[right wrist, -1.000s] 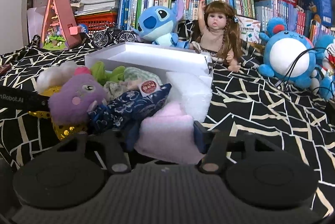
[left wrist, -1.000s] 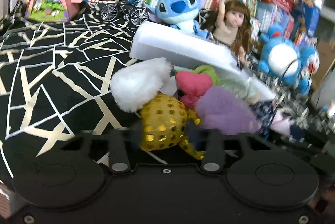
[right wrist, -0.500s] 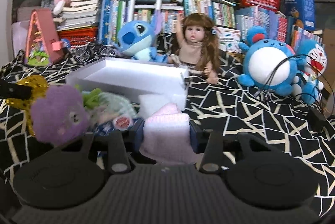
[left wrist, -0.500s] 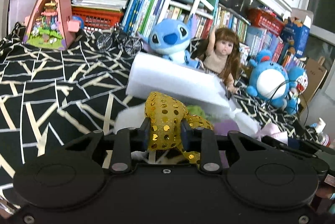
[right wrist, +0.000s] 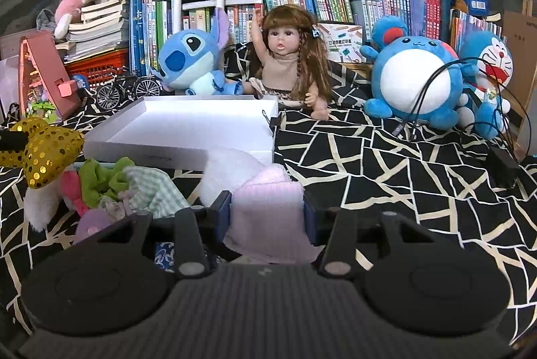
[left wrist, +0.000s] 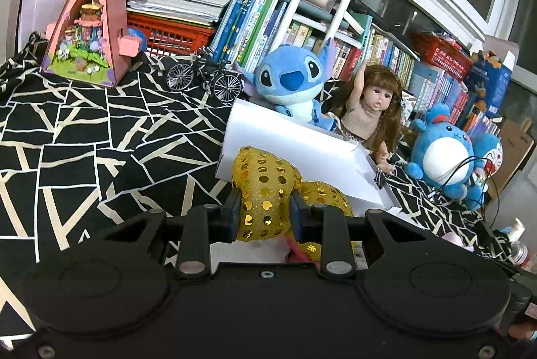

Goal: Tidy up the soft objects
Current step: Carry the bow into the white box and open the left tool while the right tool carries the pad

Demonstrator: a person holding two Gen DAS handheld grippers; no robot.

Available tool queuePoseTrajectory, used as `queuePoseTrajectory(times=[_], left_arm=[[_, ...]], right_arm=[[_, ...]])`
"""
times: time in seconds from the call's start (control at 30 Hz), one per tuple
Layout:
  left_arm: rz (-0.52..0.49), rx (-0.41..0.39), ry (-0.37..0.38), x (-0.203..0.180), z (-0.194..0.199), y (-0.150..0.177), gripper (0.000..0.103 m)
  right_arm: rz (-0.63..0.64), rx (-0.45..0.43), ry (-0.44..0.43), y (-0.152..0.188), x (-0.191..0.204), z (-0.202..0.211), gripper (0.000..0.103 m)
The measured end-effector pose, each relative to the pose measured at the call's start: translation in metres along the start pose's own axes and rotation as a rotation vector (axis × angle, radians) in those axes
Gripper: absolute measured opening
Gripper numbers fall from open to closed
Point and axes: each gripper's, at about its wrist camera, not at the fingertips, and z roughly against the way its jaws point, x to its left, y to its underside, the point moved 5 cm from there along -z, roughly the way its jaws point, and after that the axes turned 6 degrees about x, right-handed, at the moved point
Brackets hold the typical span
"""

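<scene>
L gripper [left wrist: 265, 211] clenched on gold sequin toy [left wrist: 261, 188], lower centre, lifted w/ white box [left wrist: 302, 154] just behind. R gripper [right wrist: 267, 214] grasps pink cloth [right wrist: 268, 211], lower centre; both prob. bound for the box.

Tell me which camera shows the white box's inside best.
The right wrist view: the white box lies open toward it, its bare floor and rims visible. The left wrist view shows the box only partly, behind the gold sequined toy in the left gripper.
</scene>
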Motion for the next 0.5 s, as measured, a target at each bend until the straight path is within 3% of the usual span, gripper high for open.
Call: queuePoseTrajectory(times=[0.3, 0.5], left_arm=[[0.013, -0.027, 0.023, 0.002, 0.008, -0.012, 0.028], [0.001, -0.056, 0.008, -0.002, 0.004, -0.042, 0.028]], right_arm=[[-0.012, -0.033, 0.035, -0.016, -0.018, 0.012, 0.048], [-0.029, -0.073, -0.013, -0.047, -0.018, 0.010, 0.048]])
